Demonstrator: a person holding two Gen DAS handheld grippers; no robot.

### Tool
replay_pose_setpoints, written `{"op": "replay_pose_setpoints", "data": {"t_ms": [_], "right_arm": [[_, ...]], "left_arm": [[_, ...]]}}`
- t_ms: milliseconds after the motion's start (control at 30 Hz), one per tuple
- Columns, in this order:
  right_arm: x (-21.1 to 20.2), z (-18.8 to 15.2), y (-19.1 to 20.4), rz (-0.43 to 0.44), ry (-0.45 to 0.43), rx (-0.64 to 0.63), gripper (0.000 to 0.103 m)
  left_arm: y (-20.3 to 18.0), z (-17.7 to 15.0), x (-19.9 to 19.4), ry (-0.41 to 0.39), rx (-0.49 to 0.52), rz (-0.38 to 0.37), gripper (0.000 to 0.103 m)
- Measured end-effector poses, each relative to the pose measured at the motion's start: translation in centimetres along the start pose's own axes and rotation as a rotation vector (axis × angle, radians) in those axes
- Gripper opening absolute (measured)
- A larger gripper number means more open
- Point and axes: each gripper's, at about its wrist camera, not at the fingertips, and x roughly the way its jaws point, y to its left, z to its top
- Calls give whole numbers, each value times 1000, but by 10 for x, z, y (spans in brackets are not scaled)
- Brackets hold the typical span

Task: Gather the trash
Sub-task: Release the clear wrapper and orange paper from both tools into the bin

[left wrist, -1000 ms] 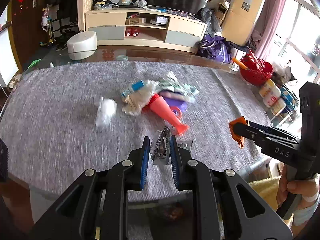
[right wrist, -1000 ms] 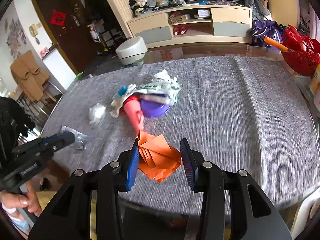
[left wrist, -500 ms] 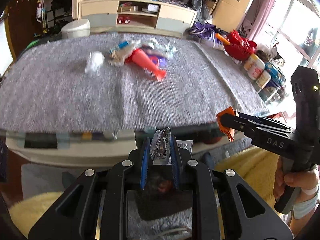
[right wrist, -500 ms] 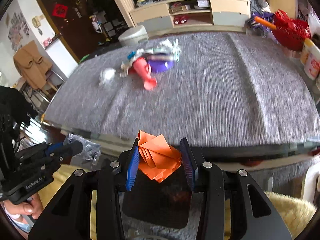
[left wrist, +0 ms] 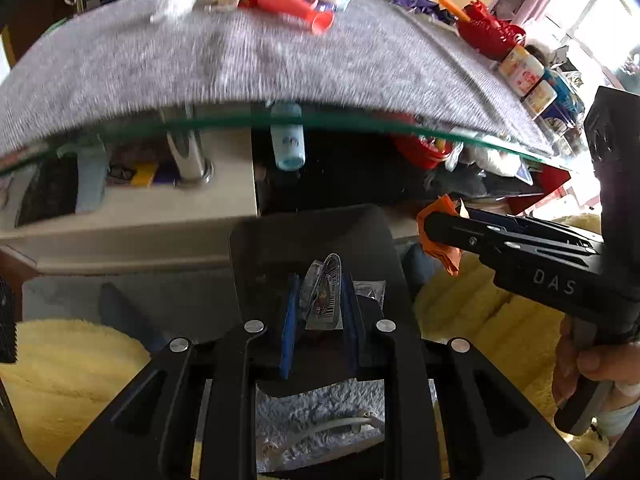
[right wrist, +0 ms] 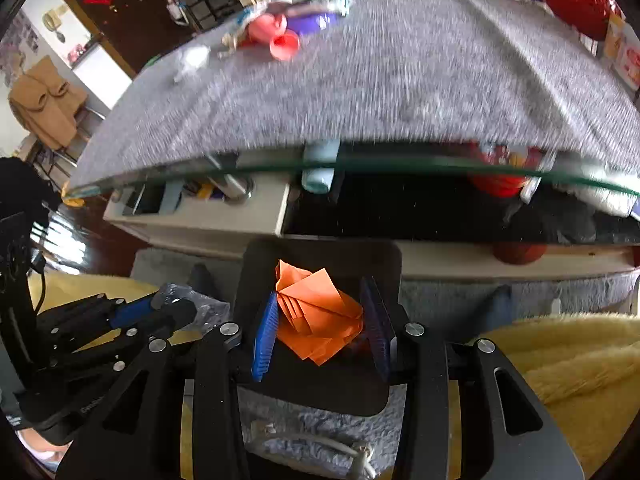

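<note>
My left gripper (left wrist: 320, 284) is shut on a crumpled clear plastic wrapper (left wrist: 322, 296) with a barcode. It hangs over a black bin (left wrist: 280, 248) on the floor in front of the table. My right gripper (right wrist: 322, 292) is shut on a folded orange paper (right wrist: 316, 316) above the same black bin (right wrist: 376, 256). Each gripper shows in the other view: the right gripper (left wrist: 432, 228) with the orange paper (left wrist: 438, 236), the left gripper (right wrist: 176, 304) with the wrapper (right wrist: 210, 310). A trash pile with a red cone (left wrist: 292, 2) stays on the far side of the table.
The glass table edge (left wrist: 320, 122) with its grey cloth (left wrist: 200, 64) runs across just ahead. A shelf under it holds a pale blue bottle (left wrist: 286, 144) and red items. Yellow fluffy fabric (right wrist: 568, 360) lies on both sides. A white cable (right wrist: 312, 444) lies on grey carpet.
Both grippers have drawn back off the table and sunk below its front edge, to over the black bin. Each still grips its piece of trash.
</note>
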Motion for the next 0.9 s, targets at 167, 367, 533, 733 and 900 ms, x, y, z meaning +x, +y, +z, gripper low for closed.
{"op": "replay_pose_setpoints", "data": {"t_ms": [167,367,533,733,900], "right_arm": [[12,-1,-6,9,39,29,43],[15,2,-6,7,55,35,50],[15,5,-8,2,59,41,57],[4,13,-14,11,33,71,63],[-12,22,-17,23,4,90,72]], "left_arm": [[2,-3,11,31,-1,4,20],[0,-1,15,45,13,6,23],[2,2,13,42,11,14,36],[5,9,2,8,10,68,75],[13,20,-15,-39,-11,100,89]]}}
